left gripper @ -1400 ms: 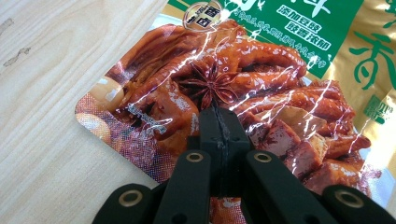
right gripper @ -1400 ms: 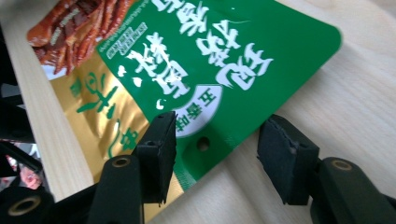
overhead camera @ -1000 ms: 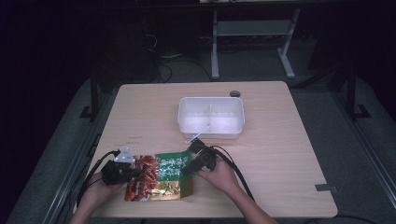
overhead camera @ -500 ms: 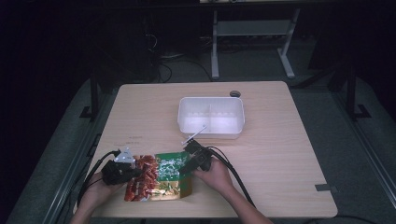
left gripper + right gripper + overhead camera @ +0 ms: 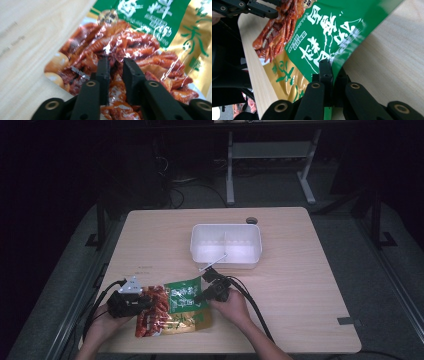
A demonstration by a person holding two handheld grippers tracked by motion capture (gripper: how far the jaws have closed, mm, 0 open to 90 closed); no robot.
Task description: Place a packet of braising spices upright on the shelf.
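- Overhead, in the high view, a snack pouch (image 5: 175, 306) lies flat near the front edge of a pale wooden worktop (image 5: 300, 285). The left hand-held gripper (image 5: 141, 301) meets the pouch's red side, the right hand-held gripper (image 5: 199, 297) its green side. A white tray (image 5: 226, 246) sits just behind, apart from the pouch.
- Next, in the left gripper view, the left hand-held gripper (image 5: 116, 65) has its jaws slightly apart, having just been opening, with the pouch's (image 5: 140, 40) clear window of red food bunched between them.
- Lastly, in the right gripper view, the right hand-held gripper (image 5: 331, 68) has just been closing and is clamped on the pouch's (image 5: 322, 30) lifted green edge.
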